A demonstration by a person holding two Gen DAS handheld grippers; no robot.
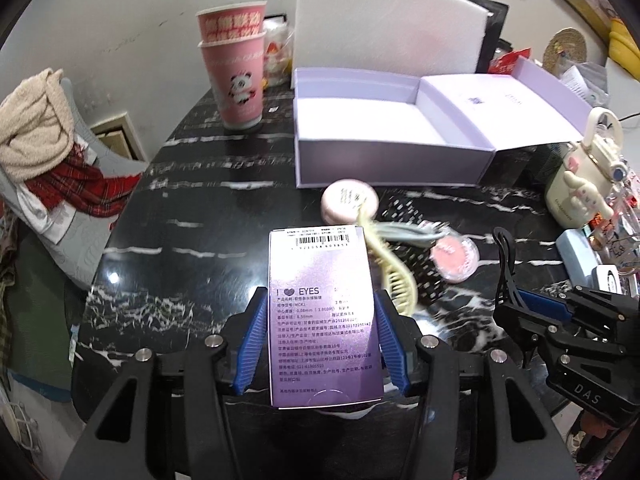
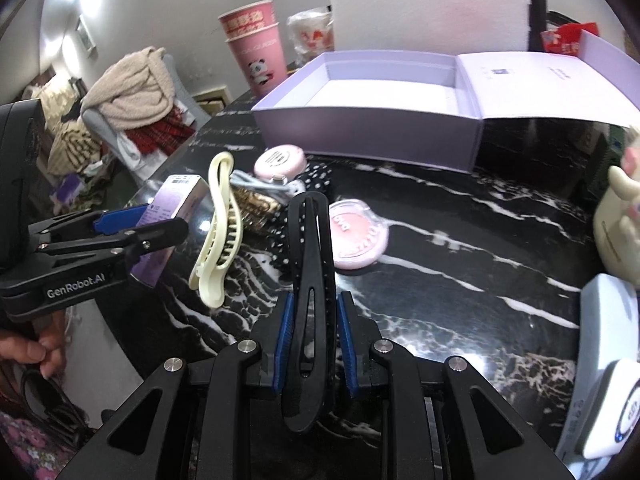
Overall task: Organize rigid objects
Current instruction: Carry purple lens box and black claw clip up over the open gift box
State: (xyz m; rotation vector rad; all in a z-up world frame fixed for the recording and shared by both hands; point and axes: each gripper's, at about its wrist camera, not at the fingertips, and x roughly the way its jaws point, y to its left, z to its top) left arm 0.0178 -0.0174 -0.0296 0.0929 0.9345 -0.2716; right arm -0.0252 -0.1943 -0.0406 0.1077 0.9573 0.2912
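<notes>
My left gripper (image 1: 320,304) is shut on a purple "I love EYES" carton (image 1: 322,320), held above the black marble table (image 1: 192,208); it also shows in the right wrist view (image 2: 176,204). My right gripper (image 2: 314,312) is shut on a black hair clip (image 2: 310,280), also seen at the right of the left wrist view (image 1: 506,264). An open, empty lilac gift box (image 1: 384,136) stands at the back (image 2: 372,120). On the table lie a cream claw clip (image 2: 218,228), a pink round case (image 2: 280,162), a pink compact (image 2: 360,240) and a grey clip (image 2: 260,186).
Stacked pink paper cups (image 1: 240,76) stand back left. A cream bottle with a figurine (image 1: 580,176) and light blue boxes (image 2: 604,320) sit on the right. White foam (image 1: 388,28) leans behind the box. A chair with clothes (image 1: 44,152) is left of the table.
</notes>
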